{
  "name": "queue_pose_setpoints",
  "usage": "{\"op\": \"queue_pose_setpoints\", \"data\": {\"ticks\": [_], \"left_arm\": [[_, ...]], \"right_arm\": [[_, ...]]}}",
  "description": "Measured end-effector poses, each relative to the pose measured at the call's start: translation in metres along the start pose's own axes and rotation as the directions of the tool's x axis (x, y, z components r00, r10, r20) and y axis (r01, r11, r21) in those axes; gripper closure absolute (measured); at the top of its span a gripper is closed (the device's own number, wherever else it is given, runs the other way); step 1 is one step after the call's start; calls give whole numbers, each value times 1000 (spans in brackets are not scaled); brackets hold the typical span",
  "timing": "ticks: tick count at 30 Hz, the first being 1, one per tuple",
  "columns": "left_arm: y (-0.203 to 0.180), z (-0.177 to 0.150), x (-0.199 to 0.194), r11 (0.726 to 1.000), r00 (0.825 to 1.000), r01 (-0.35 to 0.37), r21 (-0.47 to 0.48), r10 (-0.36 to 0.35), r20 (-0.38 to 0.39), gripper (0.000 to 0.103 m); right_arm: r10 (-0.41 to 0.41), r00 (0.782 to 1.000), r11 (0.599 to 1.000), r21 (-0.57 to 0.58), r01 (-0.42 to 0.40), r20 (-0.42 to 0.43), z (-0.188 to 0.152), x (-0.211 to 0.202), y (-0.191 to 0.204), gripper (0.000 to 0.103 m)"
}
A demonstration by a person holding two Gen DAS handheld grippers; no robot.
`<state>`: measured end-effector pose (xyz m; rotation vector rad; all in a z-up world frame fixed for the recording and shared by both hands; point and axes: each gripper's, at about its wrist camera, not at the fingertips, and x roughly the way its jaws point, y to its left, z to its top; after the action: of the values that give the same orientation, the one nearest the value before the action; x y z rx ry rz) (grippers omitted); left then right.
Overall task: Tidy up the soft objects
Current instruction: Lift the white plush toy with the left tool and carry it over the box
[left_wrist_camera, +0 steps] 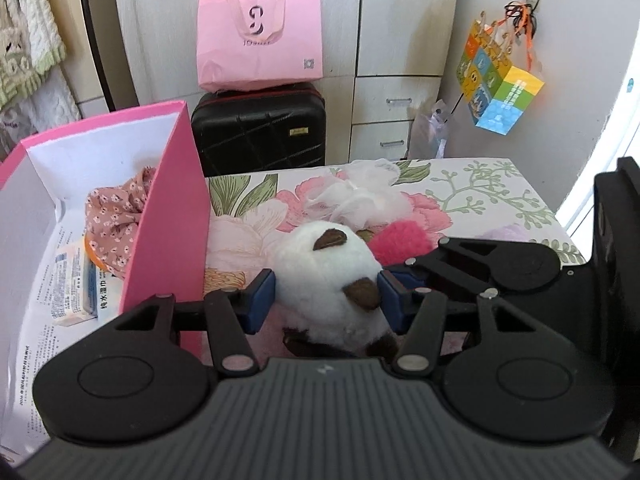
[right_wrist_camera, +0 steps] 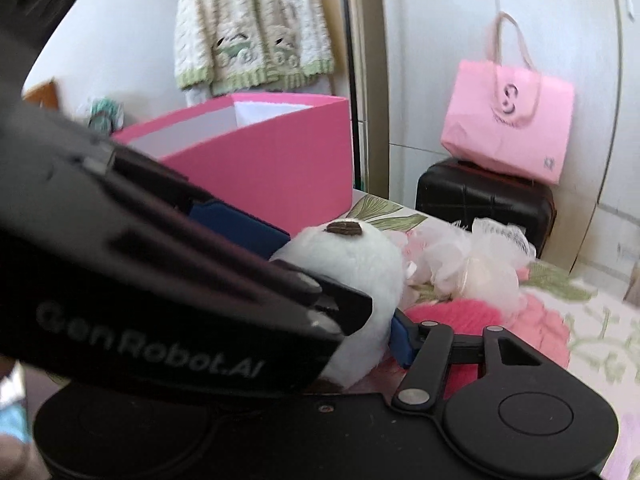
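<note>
A white plush toy point(left_wrist_camera: 326, 276) with brown ears lies on the floral table. My left gripper point(left_wrist_camera: 326, 300) is shut on it, blue pads pressing both sides. In the right wrist view the toy point(right_wrist_camera: 360, 264) shows behind the left gripper's body, which hides most of my right gripper; only its right finger point(right_wrist_camera: 402, 340) shows, beside the toy. A pink fluffy item point(left_wrist_camera: 400, 240) and a white mesh puff point(left_wrist_camera: 356, 196) lie just behind the toy. The pink box point(left_wrist_camera: 168, 216) stands open at the left, with a floral cloth point(left_wrist_camera: 116, 220) and a wipes pack point(left_wrist_camera: 76, 284) inside.
A black suitcase point(left_wrist_camera: 260, 132) with a pink bag point(left_wrist_camera: 260, 40) on top stands behind the table point(left_wrist_camera: 480, 196). White cabinet drawers point(left_wrist_camera: 384, 120) and a colourful hanging bag point(left_wrist_camera: 496, 80) are at the back right. A knitted garment point(right_wrist_camera: 252, 28) hangs at the left.
</note>
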<state>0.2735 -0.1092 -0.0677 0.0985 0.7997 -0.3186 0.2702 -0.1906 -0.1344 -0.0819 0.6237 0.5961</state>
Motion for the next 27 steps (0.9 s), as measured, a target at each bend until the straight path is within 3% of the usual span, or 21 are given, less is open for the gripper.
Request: {"op": "queue_pose_setpoints", "data": {"ticks": [4,12,27], "left_arm": [[-2,-6,-13,1000,1000,16,6,-16,14,49],[-6,-26,-40,998,997,56,28,-57,43,49],[-17,-77,-98,985,982,148,92,-157,108,49]], "right_arm": [[27,1000,996,82,-27,1,-3,-10,2,38],[13,1000,992,126,-13,5,-12,-25,12,37],[-106,994,991,80,104,23,-46,-78,67,37]]}}
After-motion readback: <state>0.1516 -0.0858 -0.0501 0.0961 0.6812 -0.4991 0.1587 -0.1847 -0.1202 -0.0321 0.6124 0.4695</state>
